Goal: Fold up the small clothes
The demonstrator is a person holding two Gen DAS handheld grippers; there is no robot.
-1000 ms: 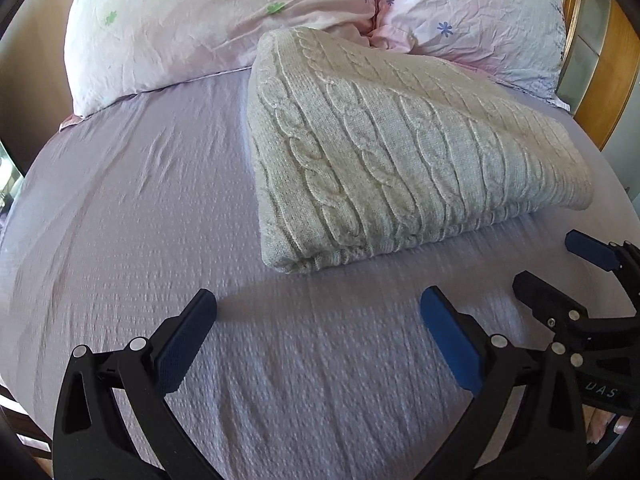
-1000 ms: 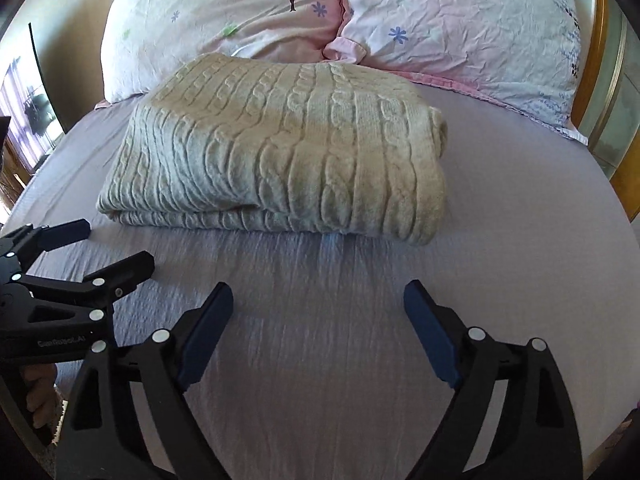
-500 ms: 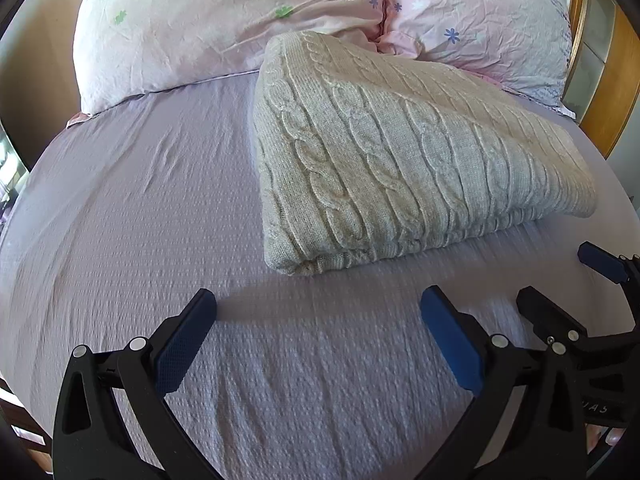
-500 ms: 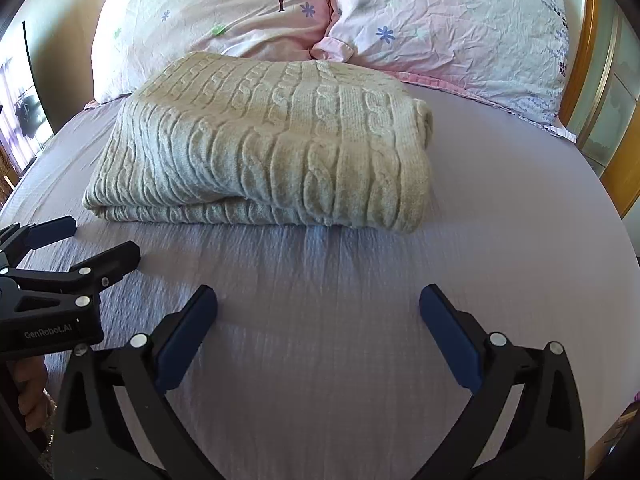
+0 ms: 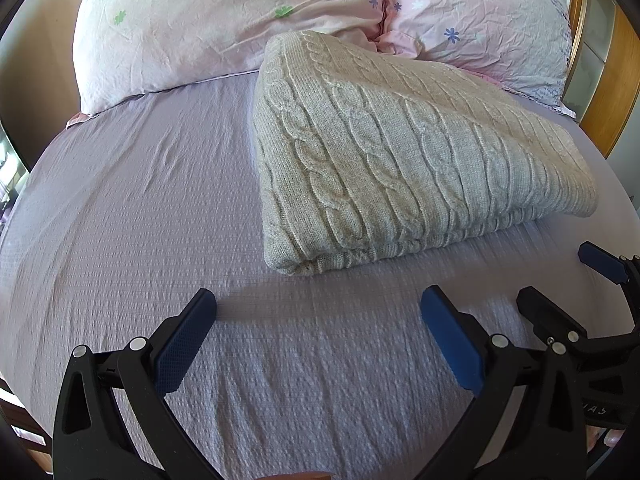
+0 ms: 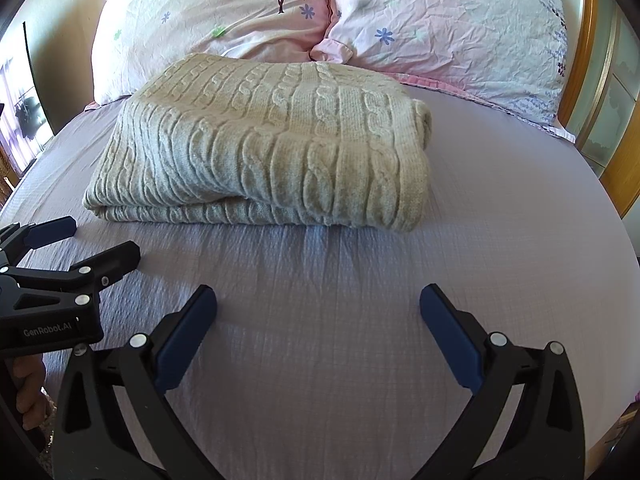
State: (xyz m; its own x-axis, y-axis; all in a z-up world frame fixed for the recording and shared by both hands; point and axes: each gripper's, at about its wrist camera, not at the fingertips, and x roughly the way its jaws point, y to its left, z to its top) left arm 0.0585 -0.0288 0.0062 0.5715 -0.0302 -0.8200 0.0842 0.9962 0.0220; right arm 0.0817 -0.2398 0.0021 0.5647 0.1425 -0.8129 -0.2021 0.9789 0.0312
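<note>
Showing a beige cable-knit sweater on a lilac, finely puckered bedsheet. Displaying pale pink pillows printed with a dark tree, blue and green flowers. Sporting black frames and blue pads on the grippers.

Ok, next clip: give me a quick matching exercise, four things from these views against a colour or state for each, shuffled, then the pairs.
Things:
1. knit sweater
2. bedsheet
3. left gripper
4. pillows

Descriptions:
A. pink with small flowers
B. lavender, spread flat
C. beige, folded in a bundle
D. jaws wide apart, holding nothing

Pairs: 1-C, 2-B, 3-D, 4-A
</note>
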